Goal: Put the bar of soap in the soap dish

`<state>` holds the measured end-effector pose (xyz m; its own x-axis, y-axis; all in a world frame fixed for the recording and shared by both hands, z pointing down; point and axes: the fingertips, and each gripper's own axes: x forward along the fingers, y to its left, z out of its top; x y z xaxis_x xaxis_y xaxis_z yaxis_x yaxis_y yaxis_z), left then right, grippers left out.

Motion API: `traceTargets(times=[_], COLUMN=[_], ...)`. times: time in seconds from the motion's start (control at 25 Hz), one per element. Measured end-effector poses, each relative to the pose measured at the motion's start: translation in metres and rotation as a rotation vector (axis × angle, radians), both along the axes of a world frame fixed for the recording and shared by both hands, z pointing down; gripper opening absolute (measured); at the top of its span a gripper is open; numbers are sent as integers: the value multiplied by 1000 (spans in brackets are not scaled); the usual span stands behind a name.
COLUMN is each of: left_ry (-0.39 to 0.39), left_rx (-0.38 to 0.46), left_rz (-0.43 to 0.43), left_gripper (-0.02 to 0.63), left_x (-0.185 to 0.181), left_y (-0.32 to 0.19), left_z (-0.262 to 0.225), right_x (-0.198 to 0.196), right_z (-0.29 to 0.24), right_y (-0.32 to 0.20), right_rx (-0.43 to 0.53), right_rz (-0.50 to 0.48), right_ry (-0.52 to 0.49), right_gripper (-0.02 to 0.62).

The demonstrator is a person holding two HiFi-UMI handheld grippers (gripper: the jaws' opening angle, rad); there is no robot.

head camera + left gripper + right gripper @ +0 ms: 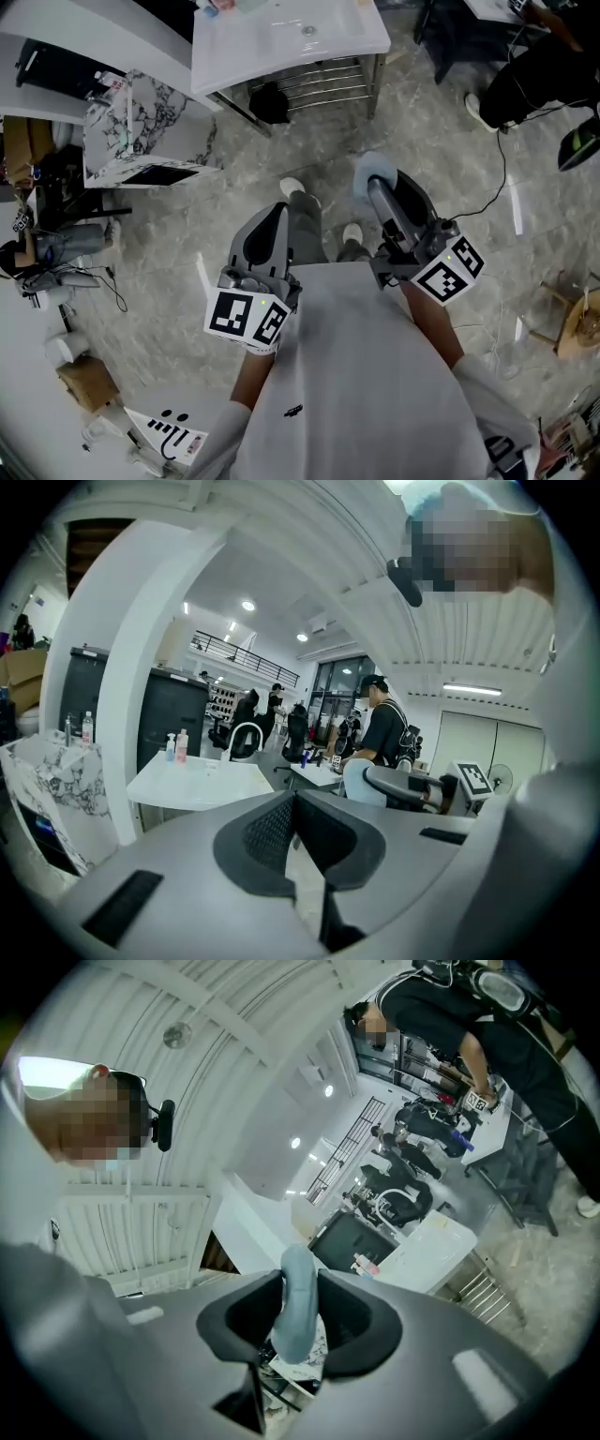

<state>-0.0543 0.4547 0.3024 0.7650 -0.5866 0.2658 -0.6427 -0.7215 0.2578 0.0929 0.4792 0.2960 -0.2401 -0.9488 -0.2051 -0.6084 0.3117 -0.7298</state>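
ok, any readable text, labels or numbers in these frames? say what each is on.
No legible words or numbers.
marker cubes: square coded patterns only, no letters.
white box, lower left of head view: black dots and strokes, not readable as text.
bottles on the white counter: labels too small.
bar of soap: no print showing.

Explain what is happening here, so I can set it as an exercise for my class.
A person stands on a marble-look floor, holding a gripper in each hand. The right gripper is shut on a pale blue bar of soap. The left gripper is shut and empty. A white washbasin stand lies ahead across the floor, and the soap is not yet set down.
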Motion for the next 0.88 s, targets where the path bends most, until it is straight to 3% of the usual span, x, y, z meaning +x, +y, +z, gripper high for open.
traceTargets(times=[0.24, 0.44, 0.72, 0.88], left_ry=[46, 108, 137, 167], left_rx=[-75, -70, -49, -23], left_rz=[16, 36, 13, -57], left_gripper=[9, 9, 9, 9], left_x=[3, 29, 28, 9], left_y=[-29, -67, -118, -165], left_z=[24, 23, 10, 0], right_x=[7, 27, 20, 7], right_z=[7, 0, -8, -22], right_y=[-15, -33, -102, -153], right_rx=[-57, -82, -61, -32], right_rz=[35, 76, 6, -53], right_ry=[38, 64, 62, 71], right_gripper=[130, 130, 130, 130])
